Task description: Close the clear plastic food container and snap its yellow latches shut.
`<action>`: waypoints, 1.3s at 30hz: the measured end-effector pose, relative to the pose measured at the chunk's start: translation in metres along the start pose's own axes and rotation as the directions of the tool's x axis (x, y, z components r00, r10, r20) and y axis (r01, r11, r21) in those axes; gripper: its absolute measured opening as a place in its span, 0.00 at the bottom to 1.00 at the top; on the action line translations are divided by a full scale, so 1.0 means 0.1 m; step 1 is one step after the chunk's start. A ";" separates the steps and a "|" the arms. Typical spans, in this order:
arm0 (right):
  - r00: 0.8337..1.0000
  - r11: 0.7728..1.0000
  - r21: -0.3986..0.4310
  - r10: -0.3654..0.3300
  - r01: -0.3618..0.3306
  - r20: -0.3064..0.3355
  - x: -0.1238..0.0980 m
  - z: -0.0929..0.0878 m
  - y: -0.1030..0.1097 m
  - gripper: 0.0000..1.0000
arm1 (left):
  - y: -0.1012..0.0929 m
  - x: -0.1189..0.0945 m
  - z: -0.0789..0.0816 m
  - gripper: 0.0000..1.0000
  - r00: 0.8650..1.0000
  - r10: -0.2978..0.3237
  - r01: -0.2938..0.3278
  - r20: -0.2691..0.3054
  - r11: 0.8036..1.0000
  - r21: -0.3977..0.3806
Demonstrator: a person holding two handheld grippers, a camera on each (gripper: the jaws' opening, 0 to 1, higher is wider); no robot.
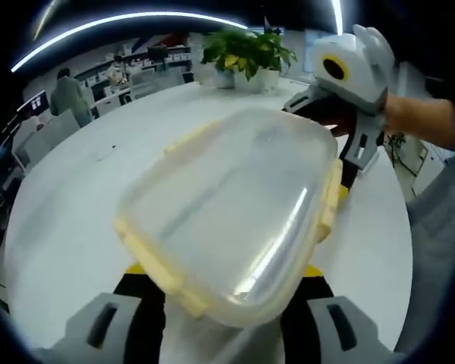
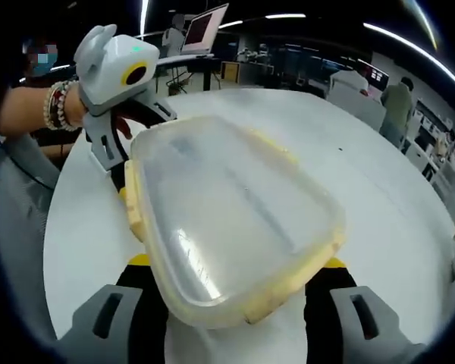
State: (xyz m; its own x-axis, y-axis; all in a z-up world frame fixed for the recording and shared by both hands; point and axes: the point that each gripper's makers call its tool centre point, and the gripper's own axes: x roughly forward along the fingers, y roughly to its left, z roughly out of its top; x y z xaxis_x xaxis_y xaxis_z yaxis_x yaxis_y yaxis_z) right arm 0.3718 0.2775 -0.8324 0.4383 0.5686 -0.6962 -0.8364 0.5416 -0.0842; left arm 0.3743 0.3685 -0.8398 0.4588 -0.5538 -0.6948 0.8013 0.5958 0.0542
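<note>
The clear plastic food container (image 1: 227,205) with its lid on is held close to both cameras over the white table (image 1: 68,205). Its yellow latches (image 1: 330,201) run along the rim. My left gripper (image 1: 224,273) straddles one end, jaws wide, with the fingertips hidden under the rim. The right gripper (image 1: 330,140) straddles the far end in this view. In the right gripper view the container (image 2: 227,212) lies between my right gripper (image 2: 235,265) jaws, and the left gripper (image 2: 140,148) clasps the opposite end beside a yellow latch (image 2: 133,205).
A potted green plant (image 1: 246,57) stands at the table's far edge. Office chairs and desks surround the round table (image 2: 364,167), with a monitor (image 2: 205,26) behind. A person (image 2: 398,102) stands in the background. A hand with bracelets (image 2: 57,106) holds the left gripper.
</note>
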 end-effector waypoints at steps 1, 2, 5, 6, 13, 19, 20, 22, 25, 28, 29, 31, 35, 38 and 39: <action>1.000 1.000 0.000 0.001 -0.001 0.000 0.03 0.02 -0.04 0.71 | 0.05 0.02 0.02 0.58 1.000 0.001 -0.001 0.000 1.000 -0.001; 1.000 1.000 0.000 0.002 -0.002 0.002 0.05 0.03 -0.07 0.71 | 0.08 0.04 0.03 0.58 1.000 0.002 -0.002 0.000 1.000 0.000; 1.000 1.000 0.004 0.003 -0.003 0.008 0.13 0.08 -0.17 0.71 | 0.19 0.07 0.08 0.58 1.000 0.004 -0.004 0.002 1.000 0.003; 1.000 1.000 0.005 0.004 -0.004 0.010 0.15 0.10 -0.19 0.71 | 0.21 0.08 0.08 0.58 1.000 0.005 -0.005 -0.004 1.000 0.000; 1.000 1.000 0.011 0.012 -0.012 0.019 0.28 0.18 -0.37 0.71 | 0.39 0.16 0.14 0.58 1.000 0.011 -0.011 0.000 1.000 -0.003; 0.999 1.000 0.017 0.017 -0.017 0.028 0.39 0.25 -0.50 0.71 | 0.58 0.27 0.18 0.58 1.000 0.009 -0.010 -0.023 1.000 -0.003; 0.999 1.000 0.017 0.018 -0.018 0.029 0.41 0.26 -0.52 0.71 | 0.60 0.29 0.19 0.58 1.000 0.010 -0.010 -0.023 1.000 -0.005; 0.999 1.000 0.017 0.018 -0.019 0.033 0.44 0.28 -0.56 0.71 | 0.67 0.32 0.20 0.58 1.000 0.011 -0.011 -0.019 1.000 -0.009; 0.999 1.000 0.014 0.017 -0.018 0.035 0.49 0.32 -0.62 0.71 | 0.75 0.34 0.23 0.59 1.000 0.011 -0.011 -0.012 1.000 -0.014; 0.999 1.000 0.016 0.018 -0.019 0.040 0.54 0.35 -0.67 0.71 | 0.81 0.38 0.26 0.59 1.000 0.012 -0.013 -0.011 1.000 -0.014; 0.999 1.000 0.019 0.018 -0.019 0.042 0.55 0.36 -0.68 0.71 | 0.83 0.39 0.27 0.59 1.000 0.016 -0.016 -0.010 1.000 -0.016; 0.999 1.000 0.024 0.018 -0.019 0.045 0.59 0.37 -0.73 0.71 | 0.88 0.42 0.29 0.59 1.000 0.021 -0.021 -0.009 1.000 -0.023; 0.999 1.000 0.024 0.015 -0.016 0.046 0.63 0.41 -0.79 0.71 | 0.95 0.47 0.33 0.60 1.000 0.023 -0.023 -0.007 0.999 -0.023; 0.999 1.000 0.028 0.012 -0.013 0.051 0.66 0.43 -0.83 0.71 | 1.01 0.50 0.36 0.60 1.000 0.024 -0.024 -0.006 0.999 -0.023; 0.999 1.000 0.028 0.011 -0.013 0.052 0.67 0.44 -0.84 0.71 | 1.01 0.50 0.36 0.60 1.000 0.025 -0.025 -0.007 0.999 -0.023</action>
State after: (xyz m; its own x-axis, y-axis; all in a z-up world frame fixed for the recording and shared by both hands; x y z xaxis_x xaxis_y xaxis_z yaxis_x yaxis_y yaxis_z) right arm 0.4853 0.2972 -0.8404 0.4453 0.6057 -0.6594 -0.8321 0.5518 -0.0551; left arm 0.4923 0.3804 -0.8432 0.4756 -0.5346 -0.6986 0.7806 0.6226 0.0551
